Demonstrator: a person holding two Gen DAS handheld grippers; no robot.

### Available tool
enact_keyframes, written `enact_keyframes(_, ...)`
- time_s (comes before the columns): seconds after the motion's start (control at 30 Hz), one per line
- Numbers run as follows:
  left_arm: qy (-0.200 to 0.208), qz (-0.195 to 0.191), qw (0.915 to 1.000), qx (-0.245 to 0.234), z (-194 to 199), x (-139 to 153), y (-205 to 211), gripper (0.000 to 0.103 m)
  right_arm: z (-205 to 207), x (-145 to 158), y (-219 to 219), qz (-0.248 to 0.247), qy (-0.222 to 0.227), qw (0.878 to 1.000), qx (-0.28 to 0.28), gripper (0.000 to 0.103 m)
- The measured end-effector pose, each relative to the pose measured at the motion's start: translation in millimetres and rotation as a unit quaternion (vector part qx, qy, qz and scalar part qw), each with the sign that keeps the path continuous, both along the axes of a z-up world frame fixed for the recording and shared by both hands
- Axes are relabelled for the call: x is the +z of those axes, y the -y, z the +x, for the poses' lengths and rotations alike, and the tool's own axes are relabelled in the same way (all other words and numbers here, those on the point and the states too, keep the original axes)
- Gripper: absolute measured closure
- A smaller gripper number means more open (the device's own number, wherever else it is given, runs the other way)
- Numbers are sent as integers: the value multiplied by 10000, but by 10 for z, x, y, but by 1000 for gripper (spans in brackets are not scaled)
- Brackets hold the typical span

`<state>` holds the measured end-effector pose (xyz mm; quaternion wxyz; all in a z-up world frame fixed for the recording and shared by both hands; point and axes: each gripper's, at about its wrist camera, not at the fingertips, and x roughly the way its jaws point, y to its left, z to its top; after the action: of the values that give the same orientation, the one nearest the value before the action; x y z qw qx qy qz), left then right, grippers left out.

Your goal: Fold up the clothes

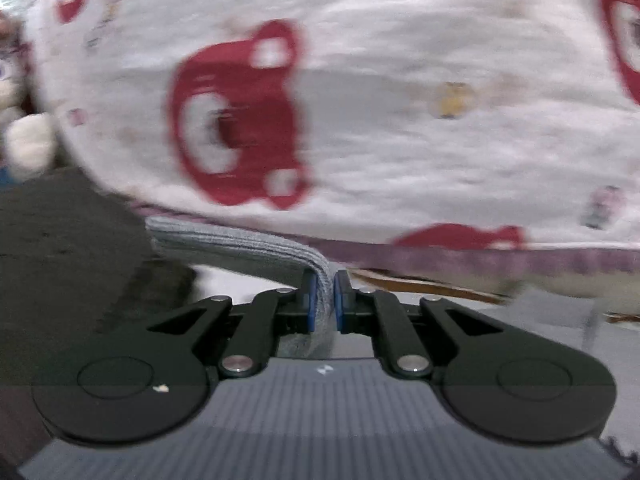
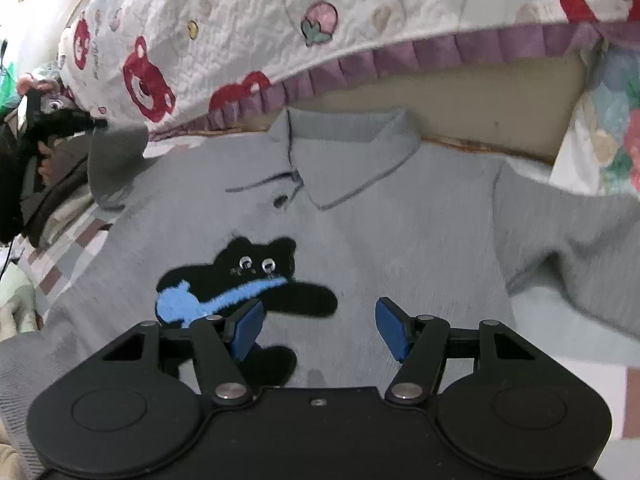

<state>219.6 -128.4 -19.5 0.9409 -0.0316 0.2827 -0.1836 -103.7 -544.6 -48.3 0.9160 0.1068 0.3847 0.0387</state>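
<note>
A grey knit polo sweater [image 2: 400, 248] lies spread out face up, with its collar [image 2: 352, 136] at the far end and a black cat patch [image 2: 256, 276] with a blue fish on the chest. My right gripper [image 2: 318, 320] is open and empty, hovering just above the chest, right of the cat. My left gripper [image 1: 323, 296] is shut on a fold of the sweater's grey ribbed edge [image 1: 240, 244], which stretches away to the left. In the right wrist view the sweater's right sleeve [image 2: 572, 240] is folded in over the body.
A white quilt with red bear prints [image 1: 360, 100] and a purple ruffle edge [image 2: 440, 52] lies just beyond the sweater; it also shows in the right wrist view [image 2: 224, 28]. Dark clothes [image 2: 48, 148] are piled at the left. A floral cloth [image 2: 616, 120] lies at the right.
</note>
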Motion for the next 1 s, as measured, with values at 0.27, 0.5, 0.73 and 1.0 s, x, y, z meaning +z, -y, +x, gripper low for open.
enact_keyframes(0.27,789,329,9829,-1632,-927,421,1286,95,-83,-261,-6,269,-210,9994,-82,36)
enact_keyframes(0.5,-1346,-399,9674,-2106,-1210,-200,1690,78,-35,-429,-23,378,-305,9983,-309,36)
enact_keyframes(0.73,-660,303,9921,-1019,-1513,-315,684,57,89,-324,-161,865,-198,9960,-45,36)
enact_keyframes(1.0,-1116,-309,9929,-266,-1164,-709,-15,57,642,-137,-270,1445,10,9894,-170,35)
